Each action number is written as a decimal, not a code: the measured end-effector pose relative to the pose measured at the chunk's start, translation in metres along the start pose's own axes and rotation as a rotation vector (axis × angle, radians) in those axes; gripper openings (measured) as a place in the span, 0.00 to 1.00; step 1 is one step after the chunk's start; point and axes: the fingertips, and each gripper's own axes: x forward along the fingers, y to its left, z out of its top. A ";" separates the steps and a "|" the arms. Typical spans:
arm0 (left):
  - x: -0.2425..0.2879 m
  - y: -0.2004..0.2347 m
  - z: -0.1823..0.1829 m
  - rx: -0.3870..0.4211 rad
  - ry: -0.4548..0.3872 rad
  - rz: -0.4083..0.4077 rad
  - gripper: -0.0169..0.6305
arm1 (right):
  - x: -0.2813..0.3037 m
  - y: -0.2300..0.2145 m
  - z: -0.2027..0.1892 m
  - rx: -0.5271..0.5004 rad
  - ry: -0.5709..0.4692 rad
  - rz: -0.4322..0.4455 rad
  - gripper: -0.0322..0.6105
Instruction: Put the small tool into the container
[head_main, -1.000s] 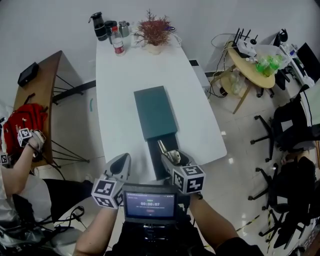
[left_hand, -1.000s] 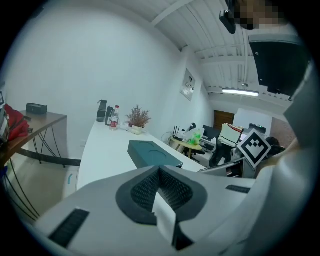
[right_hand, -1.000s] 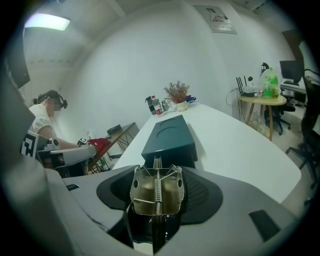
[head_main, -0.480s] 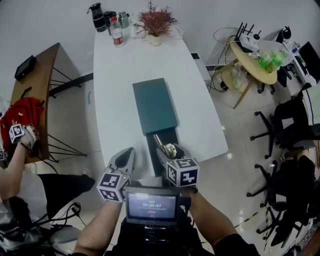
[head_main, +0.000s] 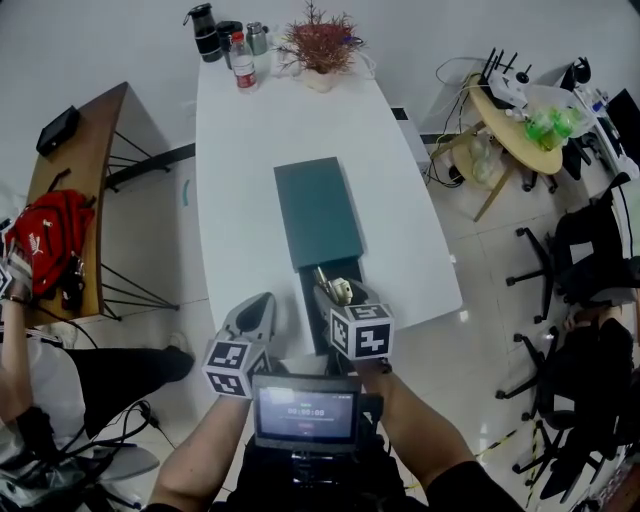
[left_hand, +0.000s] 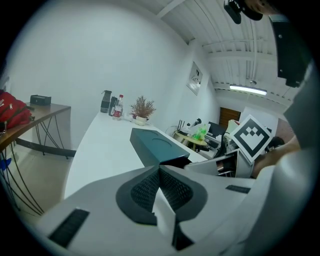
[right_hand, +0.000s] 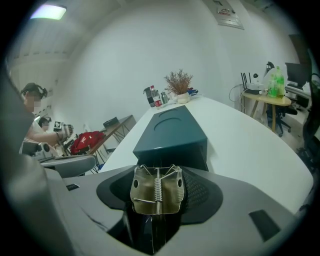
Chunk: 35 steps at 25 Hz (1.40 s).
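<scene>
A teal box-shaped container (head_main: 318, 210) lies lengthwise on the white table (head_main: 240, 180). Its dark drawer (head_main: 345, 272) is pulled out toward the near table edge. My right gripper (head_main: 334, 290) is shut on the small tool (head_main: 341, 292), a brass-coloured metal spring clip, and holds it over the open drawer's near end. In the right gripper view the clip (right_hand: 156, 189) stands between the pads, with the container (right_hand: 172, 131) straight ahead. My left gripper (head_main: 256, 314) hovers to the left of the drawer, shut with nothing in it; its pads (left_hand: 150, 186) meet, and the container (left_hand: 156, 144) lies ahead of it to the right.
Bottles (head_main: 240, 62) and a potted dried plant (head_main: 320, 48) stand at the table's far end. A wooden side table (head_main: 85, 170) with a red bag (head_main: 52, 240) is at the left, near a seated person's arm. At the right are a round table (head_main: 520, 115) and office chairs (head_main: 590, 250).
Both grippers have moved slightly forward along the table. The right one has carried the clip closer over the open drawer. Its grip has not changed.
</scene>
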 end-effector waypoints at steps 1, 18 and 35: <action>0.000 0.000 0.001 0.001 0.000 -0.002 0.04 | 0.002 0.000 0.000 0.006 0.000 -0.005 0.45; 0.002 0.004 -0.002 -0.010 0.012 -0.011 0.04 | 0.017 -0.001 -0.003 0.039 0.007 -0.003 0.45; -0.004 -0.004 -0.004 -0.016 0.018 -0.025 0.04 | 0.015 0.002 0.002 0.015 0.014 -0.001 0.47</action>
